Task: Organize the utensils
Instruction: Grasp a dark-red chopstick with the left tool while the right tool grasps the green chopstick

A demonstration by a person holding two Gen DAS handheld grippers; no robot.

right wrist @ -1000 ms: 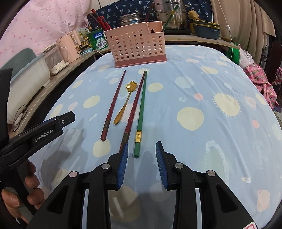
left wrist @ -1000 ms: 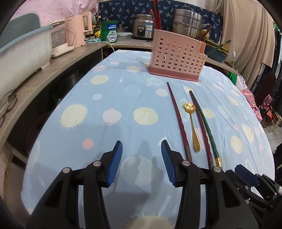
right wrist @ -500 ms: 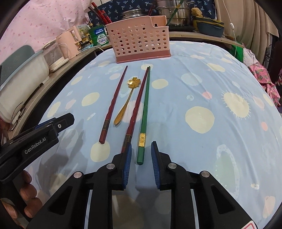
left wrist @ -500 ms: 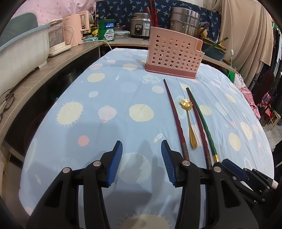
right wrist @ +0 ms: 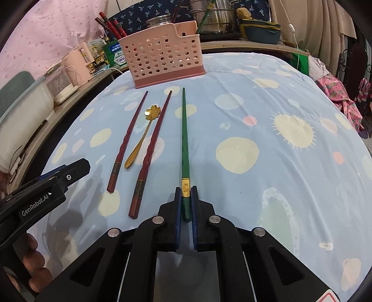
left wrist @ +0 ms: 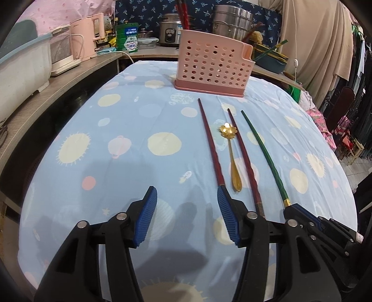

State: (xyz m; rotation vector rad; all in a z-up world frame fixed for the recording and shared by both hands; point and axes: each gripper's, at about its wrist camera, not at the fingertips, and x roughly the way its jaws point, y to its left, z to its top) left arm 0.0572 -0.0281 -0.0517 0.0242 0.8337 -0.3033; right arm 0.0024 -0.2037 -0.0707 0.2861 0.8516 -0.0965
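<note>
A green chopstick [right wrist: 185, 144] lies on the blue spotted cloth, also in the left wrist view [left wrist: 264, 151]. My right gripper [right wrist: 186, 197] is shut on its thick gold-banded end. Left of it lie two dark red chopsticks [right wrist: 152, 148] [right wrist: 126, 141] with a gold flower spoon [right wrist: 141, 142] between them. The pink perforated utensil basket [right wrist: 162, 62] stands at the far end of them; in the left wrist view [left wrist: 212, 67] too. My left gripper [left wrist: 186, 204] is open and empty, low over the cloth, left of the red chopsticks' near ends.
A side counter on the left holds a pink kettle [left wrist: 84, 46], a white appliance [left wrist: 21, 67] and a green tin [left wrist: 126, 38]. Steel pots [left wrist: 232, 21] and a rice cooker [left wrist: 171, 31] stand behind the basket. The table [right wrist: 290, 144] drops off at the right.
My right gripper moved forward and closed on the green chopstick's thick end, shifting it to the right away from the red one. My left gripper stayed open and moved slightly.
</note>
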